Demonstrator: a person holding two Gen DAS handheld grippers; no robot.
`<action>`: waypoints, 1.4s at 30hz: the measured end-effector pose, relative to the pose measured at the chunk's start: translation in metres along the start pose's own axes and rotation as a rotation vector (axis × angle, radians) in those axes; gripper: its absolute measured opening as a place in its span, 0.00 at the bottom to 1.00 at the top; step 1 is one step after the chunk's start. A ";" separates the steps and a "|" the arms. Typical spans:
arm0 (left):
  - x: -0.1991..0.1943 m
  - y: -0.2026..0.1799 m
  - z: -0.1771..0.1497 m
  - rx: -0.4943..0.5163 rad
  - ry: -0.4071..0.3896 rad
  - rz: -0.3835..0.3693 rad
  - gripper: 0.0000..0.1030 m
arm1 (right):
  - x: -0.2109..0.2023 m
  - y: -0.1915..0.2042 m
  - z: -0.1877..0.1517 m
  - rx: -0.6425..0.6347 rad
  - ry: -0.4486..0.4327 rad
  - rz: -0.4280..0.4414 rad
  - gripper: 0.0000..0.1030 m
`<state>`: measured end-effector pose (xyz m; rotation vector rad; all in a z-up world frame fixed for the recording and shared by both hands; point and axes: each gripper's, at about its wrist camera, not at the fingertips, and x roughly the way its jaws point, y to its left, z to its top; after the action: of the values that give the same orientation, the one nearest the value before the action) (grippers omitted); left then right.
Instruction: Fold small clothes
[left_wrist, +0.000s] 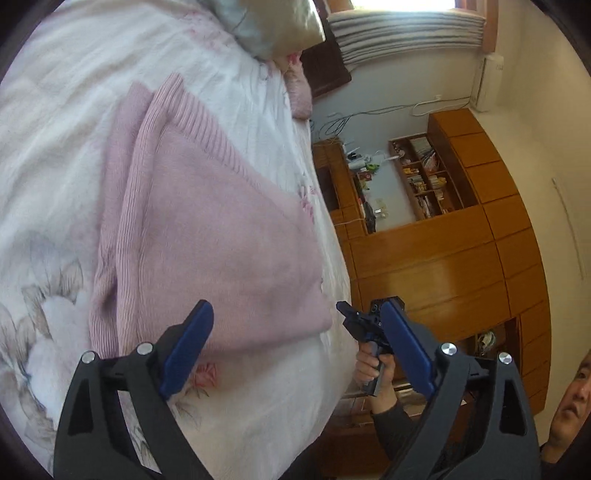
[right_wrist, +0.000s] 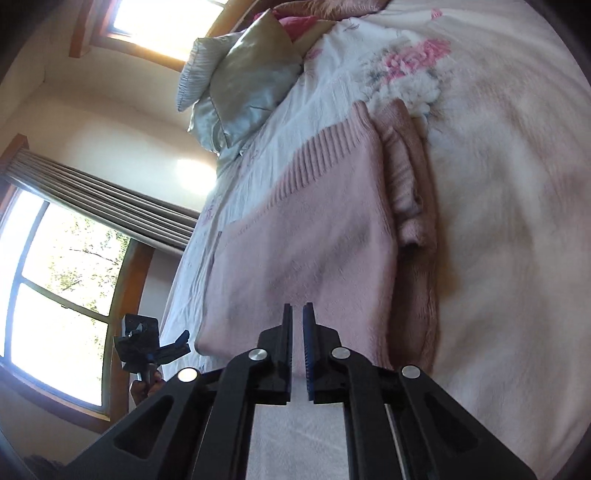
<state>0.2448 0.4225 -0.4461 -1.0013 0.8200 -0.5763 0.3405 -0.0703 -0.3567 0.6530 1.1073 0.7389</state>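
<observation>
A pink knit sweater (left_wrist: 207, 236) lies partly folded on a white floral bedspread (left_wrist: 66, 155), ribbed hem pointing away from me. In the right wrist view the sweater (right_wrist: 314, 243) has a sleeve (right_wrist: 406, 184) bunched along its right side. My left gripper (left_wrist: 295, 308) is open wide just above the sweater's near edge, holding nothing. My right gripper (right_wrist: 297, 310) is shut over the sweater's near edge, with nothing visible between its fingers. A hand holds the right gripper (left_wrist: 358, 317) off the bed's side, and the left gripper (right_wrist: 147, 347) shows beyond the bed edge.
Pillows (right_wrist: 243, 85) are piled at the head of the bed. A wooden wardrobe with shelves (left_wrist: 461, 258) stands beside the bed. Windows (right_wrist: 48, 295) and a curtain lie past the bed edge. A person's head shows at the lower right of the left wrist view.
</observation>
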 end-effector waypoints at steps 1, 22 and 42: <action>0.007 0.015 -0.004 -0.037 0.010 0.018 0.88 | 0.004 -0.013 -0.006 0.036 0.009 -0.014 0.06; -0.086 0.031 0.011 -0.217 0.044 0.123 0.97 | 0.004 0.159 -0.098 -0.544 -0.008 -0.597 0.64; -0.034 0.081 0.110 -0.279 0.182 0.067 0.97 | 0.295 0.251 -0.247 -1.590 0.112 -1.044 0.68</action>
<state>0.3189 0.5383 -0.4751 -1.1815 1.1128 -0.5094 0.1364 0.3388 -0.3991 -1.2443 0.5047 0.4860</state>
